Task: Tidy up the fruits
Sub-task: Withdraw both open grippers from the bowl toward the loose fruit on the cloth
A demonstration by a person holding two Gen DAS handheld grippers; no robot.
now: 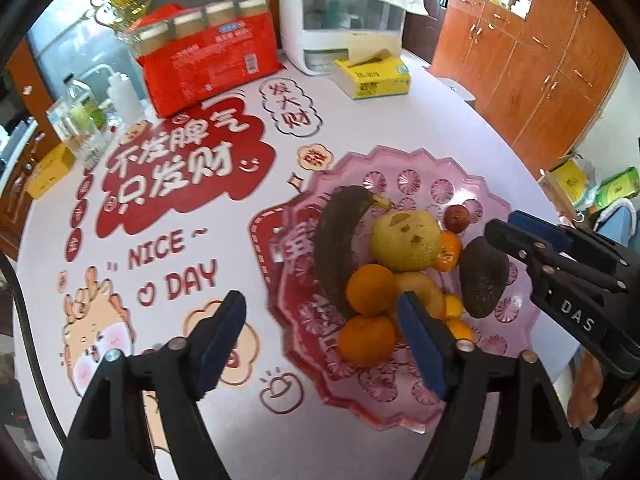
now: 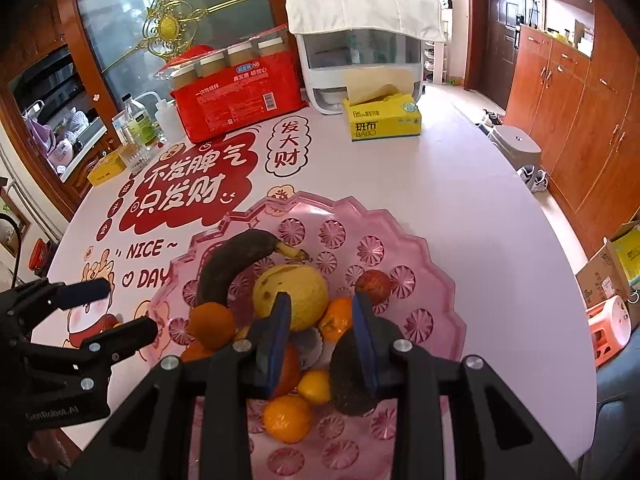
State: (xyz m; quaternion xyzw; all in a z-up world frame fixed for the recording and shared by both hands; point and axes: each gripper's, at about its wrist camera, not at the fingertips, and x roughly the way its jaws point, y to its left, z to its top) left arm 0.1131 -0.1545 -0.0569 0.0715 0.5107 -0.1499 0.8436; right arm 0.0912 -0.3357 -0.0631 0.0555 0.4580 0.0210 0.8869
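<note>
A pink plastic fruit tray (image 1: 404,172) (image 2: 416,248) holds a blackened banana (image 1: 340,240) (image 2: 232,264), a yellow pear (image 1: 404,240) (image 2: 304,284), several oranges (image 1: 370,290) (image 2: 288,418), a small red fruit (image 1: 456,218) (image 2: 373,286) and a dark avocado (image 1: 482,276) (image 2: 352,372). My left gripper (image 1: 324,340) is open and empty, above the tray's near left edge. My right gripper (image 2: 322,340) is open, hovering just over the fruit pile, its right finger beside the avocado. It also shows in the left wrist view (image 1: 516,236), at the tray's right side.
The table (image 1: 400,120) has a printed red and white cover. At its back stand a red pack of paper cups (image 1: 208,56), a white appliance (image 1: 344,28), a yellow tissue box (image 1: 372,76) and bottles (image 1: 84,120). Wooden cabinets (image 1: 540,60) stand to the right.
</note>
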